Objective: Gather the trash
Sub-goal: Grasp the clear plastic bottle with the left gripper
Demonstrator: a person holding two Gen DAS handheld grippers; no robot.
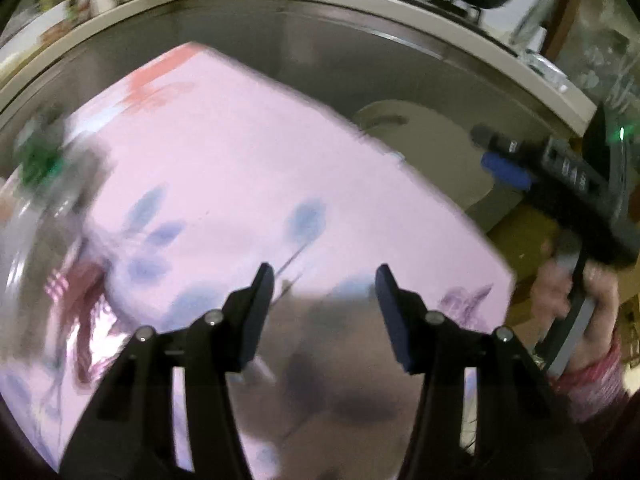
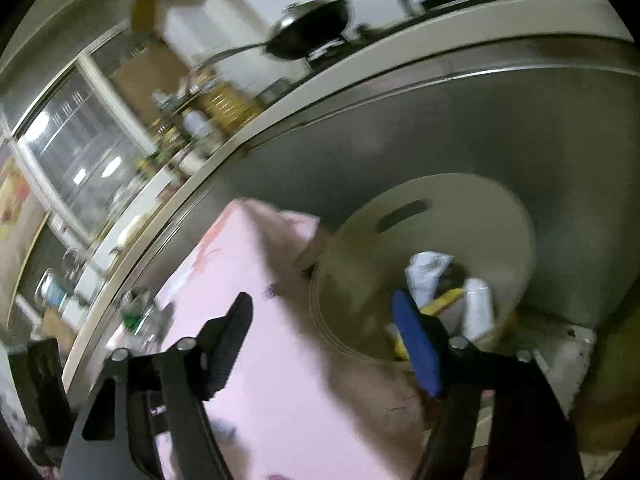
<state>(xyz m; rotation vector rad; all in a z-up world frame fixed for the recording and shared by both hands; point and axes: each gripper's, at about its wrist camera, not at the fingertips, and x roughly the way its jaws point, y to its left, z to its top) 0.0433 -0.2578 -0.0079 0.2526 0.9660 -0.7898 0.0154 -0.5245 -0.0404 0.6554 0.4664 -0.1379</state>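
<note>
The pink flowered surface [image 1: 248, 152] is filling most of the left wrist view, running from the upper left down to the lower edge, with a steel cabinet front curving behind it. At its right end, in the middle right of the right wrist view, a round beige trash bin [image 2: 472, 208] is standing beside the surface, and it is already holding several pieces: a crumpled white wrapper [image 2: 426, 270], something yellow [image 2: 444, 300] and a white tube-like piece [image 2: 478, 312]. So part of the collecting is looking done. What is left seems to be sitting at the far left of the left wrist view: a blurred clear plastic bottle with a green label [image 1: 40, 160], lying on the surface near its edge, and some reddish scraps [image 1: 84, 288] lower down, too smeared to name. The left hand-held gripper [image 1: 324, 276] is hanging over the surface with its jaws apart and nothing between them. The right hand-held gripper [image 2: 324, 312] is pointing towards the bin, its jaws also standing open and empty, with a hand [image 1: 576, 292] gripping its handle at the right edge.
</note>
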